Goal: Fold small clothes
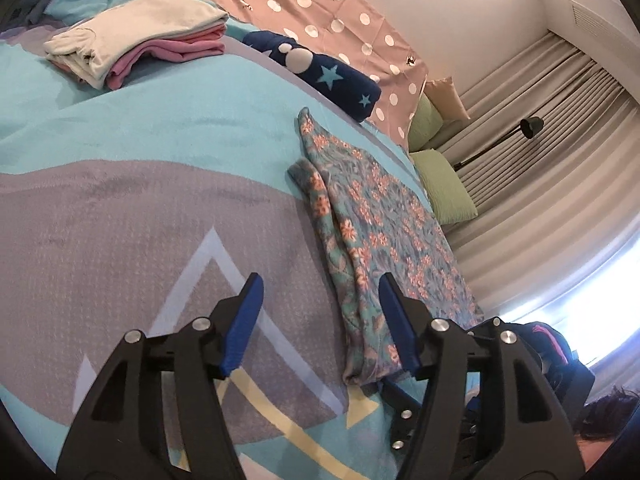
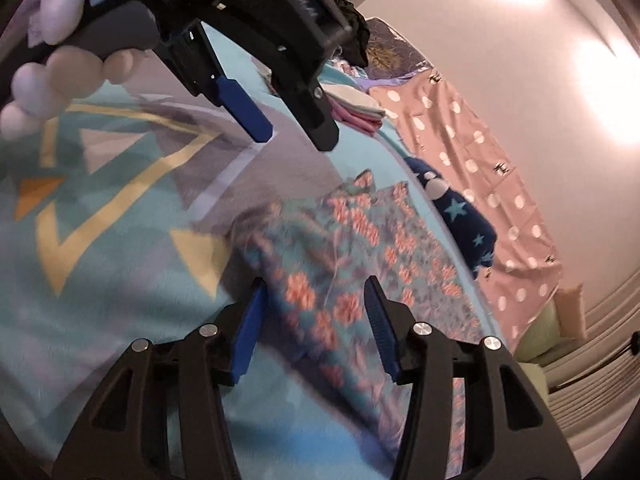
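A floral teal garment with pink flowers (image 1: 376, 224) lies folded lengthwise on the bed blanket (image 1: 132, 208). My left gripper (image 1: 320, 292) is open and empty, just above the garment's near left edge. In the right wrist view the same garment (image 2: 352, 248) lies under my right gripper (image 2: 316, 296), which is open and empty. The left gripper (image 2: 280, 120) shows at the top of that view, held by a gloved hand (image 2: 60, 76).
A stack of folded clothes (image 1: 136, 40) sits at the far left of the bed. A dark blue star-print item (image 1: 320, 72) lies beside a pink polka-dot sheet (image 1: 332, 12). Green cushions (image 1: 444, 188), curtains and a black lamp (image 1: 530, 126) stand to the right.
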